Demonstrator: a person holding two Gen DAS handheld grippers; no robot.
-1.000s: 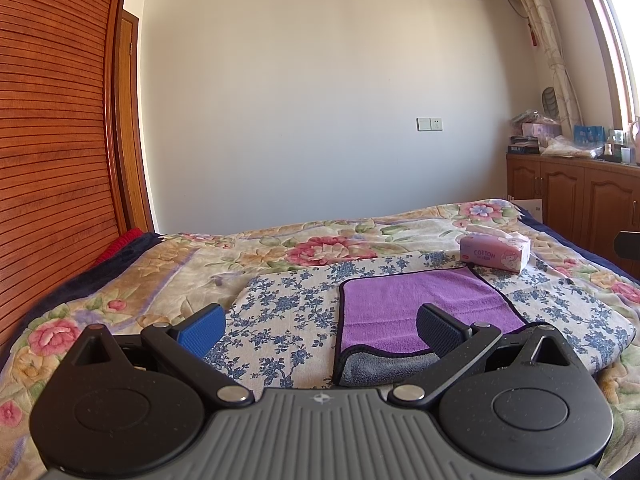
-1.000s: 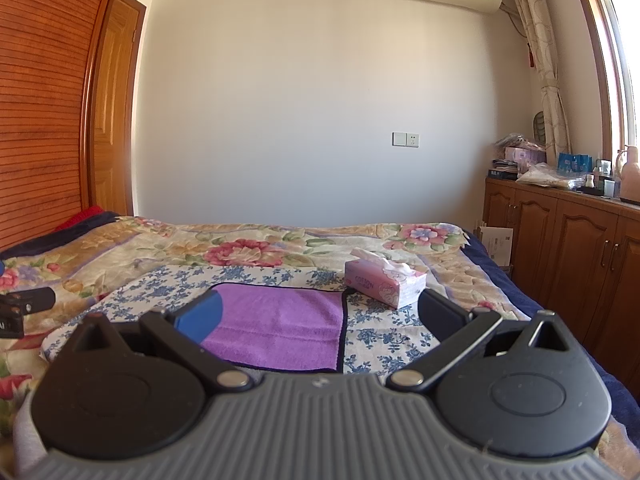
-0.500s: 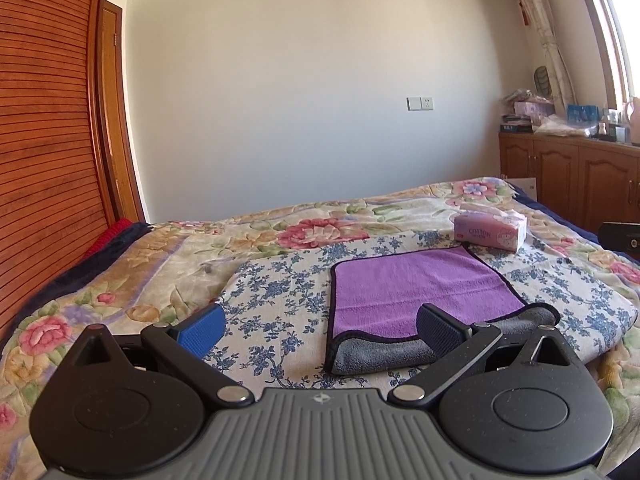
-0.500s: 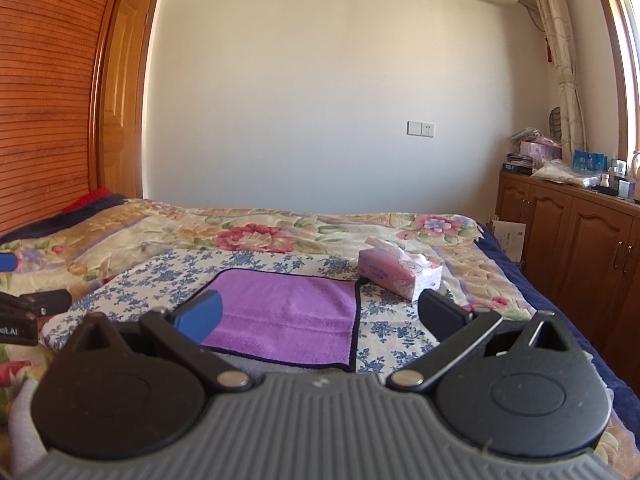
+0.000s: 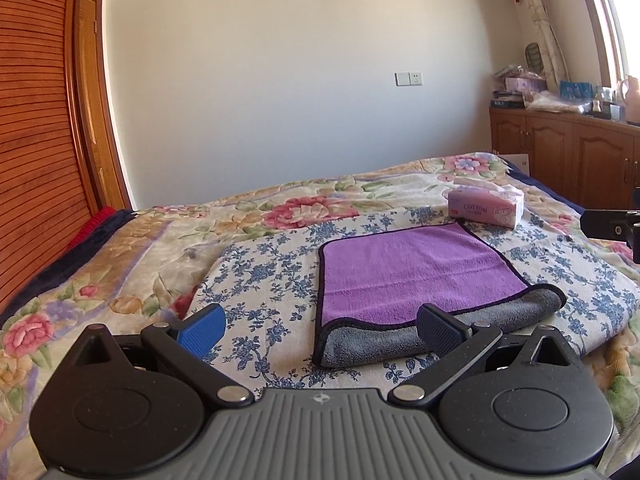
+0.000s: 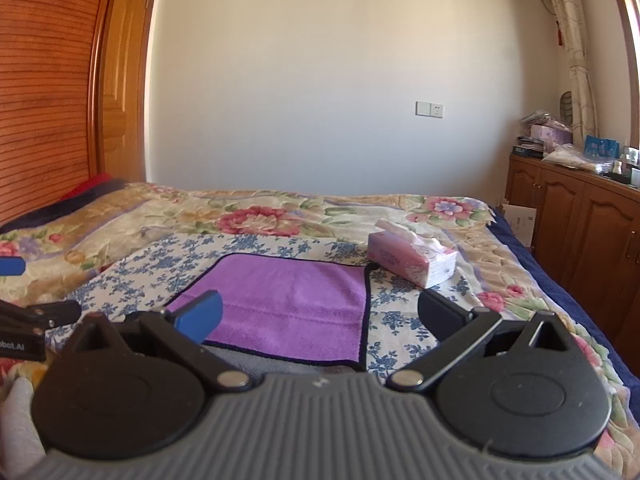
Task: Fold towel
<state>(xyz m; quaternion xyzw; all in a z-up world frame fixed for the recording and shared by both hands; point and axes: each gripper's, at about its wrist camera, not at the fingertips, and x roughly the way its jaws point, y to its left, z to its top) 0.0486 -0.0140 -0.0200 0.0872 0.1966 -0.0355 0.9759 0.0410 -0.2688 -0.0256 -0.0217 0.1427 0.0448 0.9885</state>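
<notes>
Both grippers have drawn back from the towel over the last second: in the left wrist view more of it shows now, including the whole grey folded edge nearest the jaws, which was partly hidden before. Left gripper: jaws released, wide apart, holding nothing. Right gripper: the same. The towel lies on the bed, just ahead of both sets of jaws, purple face up, near edge doubled over showing grey. Judgement: one fold is laid; either done or a second fold remains.

Surface: floral quilt with a blue-flowered cloth under the towel. A tissue box sits beyond the towel's far right corner. Room: plain wall, wooden cabinets far right of the jaws, wardrobe far left.
</notes>
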